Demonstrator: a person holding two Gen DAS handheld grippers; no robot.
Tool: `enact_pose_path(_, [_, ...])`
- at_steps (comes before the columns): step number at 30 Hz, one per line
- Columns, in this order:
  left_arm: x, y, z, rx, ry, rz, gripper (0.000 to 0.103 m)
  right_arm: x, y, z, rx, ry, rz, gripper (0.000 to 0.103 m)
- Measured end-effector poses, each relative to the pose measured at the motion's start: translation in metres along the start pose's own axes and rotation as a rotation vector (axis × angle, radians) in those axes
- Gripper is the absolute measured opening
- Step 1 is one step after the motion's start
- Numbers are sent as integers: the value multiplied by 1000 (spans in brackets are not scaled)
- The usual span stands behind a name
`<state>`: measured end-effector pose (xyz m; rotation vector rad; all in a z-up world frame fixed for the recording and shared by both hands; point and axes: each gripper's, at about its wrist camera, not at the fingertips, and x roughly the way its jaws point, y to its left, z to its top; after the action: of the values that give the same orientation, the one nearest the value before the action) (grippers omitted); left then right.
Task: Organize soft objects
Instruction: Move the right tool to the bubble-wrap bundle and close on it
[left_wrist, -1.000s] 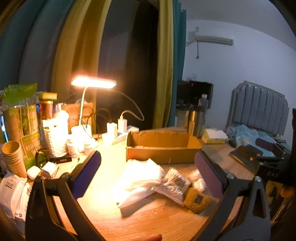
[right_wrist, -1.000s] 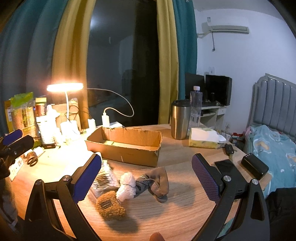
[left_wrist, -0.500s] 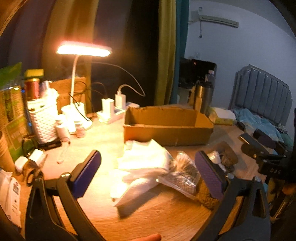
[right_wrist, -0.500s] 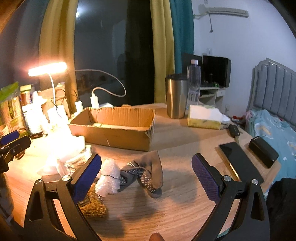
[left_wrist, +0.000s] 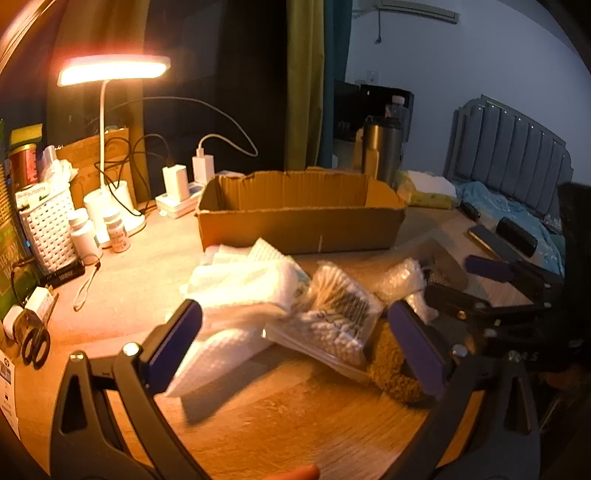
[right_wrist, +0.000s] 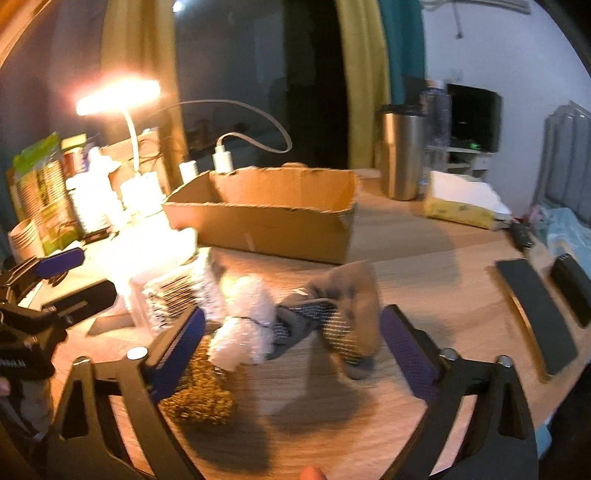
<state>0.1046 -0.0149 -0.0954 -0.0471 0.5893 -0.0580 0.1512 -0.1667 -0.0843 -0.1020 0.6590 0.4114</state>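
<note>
A pile of soft things lies on the wooden table in front of an open cardboard box (left_wrist: 295, 229) (right_wrist: 266, 225). It holds white padded bags (left_wrist: 240, 288), a clear bag of cotton swabs (left_wrist: 332, 314) (right_wrist: 177, 295), a brown plush piece (left_wrist: 391, 369) (right_wrist: 199, 391), a bubble-wrap wad (right_wrist: 247, 325) and a grey dotted sock (right_wrist: 343, 314). My left gripper (left_wrist: 295, 332) is open over the bags and swabs. My right gripper (right_wrist: 295, 325) is closing; the wad and sock lie between its pads, untouched. Each wrist view also shows the other gripper (left_wrist: 461, 284) (right_wrist: 70, 280).
A lit desk lamp (left_wrist: 110, 70), chargers, pill bottles (left_wrist: 118, 232) and a white basket (left_wrist: 48, 229) crowd the back left, with scissors (left_wrist: 35, 347) near the edge. A steel tumbler (right_wrist: 400, 155), tissue pack (right_wrist: 461, 203), phone (right_wrist: 535, 314) and black case (right_wrist: 572, 288) sit on the right.
Both grippers have come down and closer to the pile, which now looms larger. The right gripper's jaws have narrowed a little around the wad and sock.
</note>
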Motion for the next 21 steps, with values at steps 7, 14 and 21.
enact_pose_path(7, [6, -5, -5, 1, 20, 16, 102, 23, 12, -1, -41, 53, 67, 65])
enact_pose_path(14, [5, -19, -7, 31, 24, 15, 102, 30, 19, -4, -86, 83, 112, 36])
enact_pose_path(21, [-2, -44, -9, 81, 19, -19, 102, 2, 3, -8, -47, 11, 140, 34])
